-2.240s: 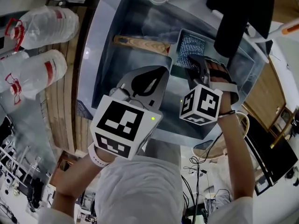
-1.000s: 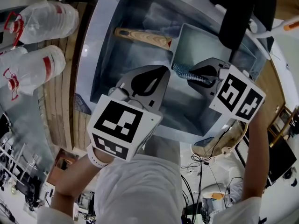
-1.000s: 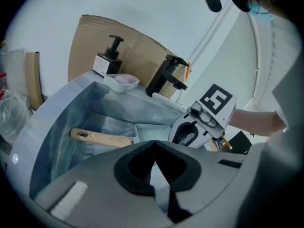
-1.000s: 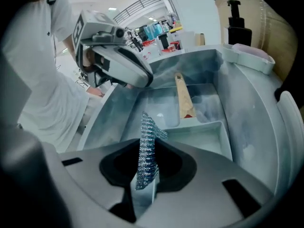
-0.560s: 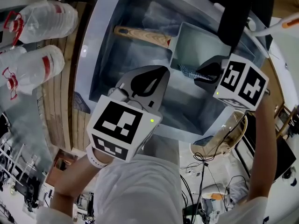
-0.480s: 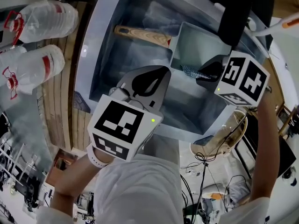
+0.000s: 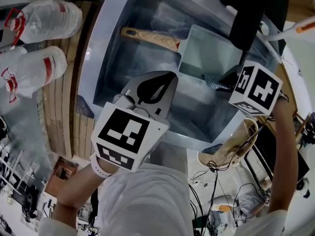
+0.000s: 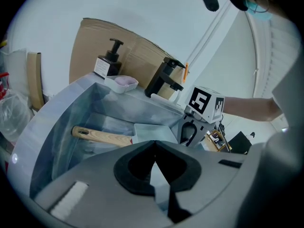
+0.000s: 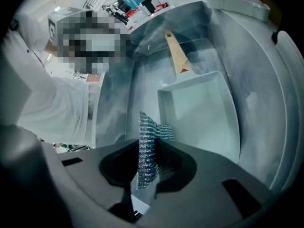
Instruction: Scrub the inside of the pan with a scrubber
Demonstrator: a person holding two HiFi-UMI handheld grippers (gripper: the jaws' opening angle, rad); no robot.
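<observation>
Silvery metal mesh, a crumpled scrubber pad, stands upright between the fingers of the right gripper. The fingers are clamped on its lower half, and the upper half sticks out past their tips. In the head view the scrubber pad juts from the right gripper at the near right corner of the rectangular grey metal pan. Whether the mesh touches the rim there cannot be told. The right gripper view sets the pad's tip against the pan's near rim.

The fingers of the left gripper are pressed together with nothing between them. In the head view the left gripper hangs over the near part of the basin, apart from the pan.

The pan lies flat in the grey steel sink, open side up. Its pale wooden handle points away towards the sink's left wall. The left gripper view shows the handle lying low in the basin.

A black tap rises behind the sink, with a small white dish and a dark pump bottle beside it on the rim. Left of the sink, two clear plastic bottles with red caps lie on the wooden slatted worktop.
</observation>
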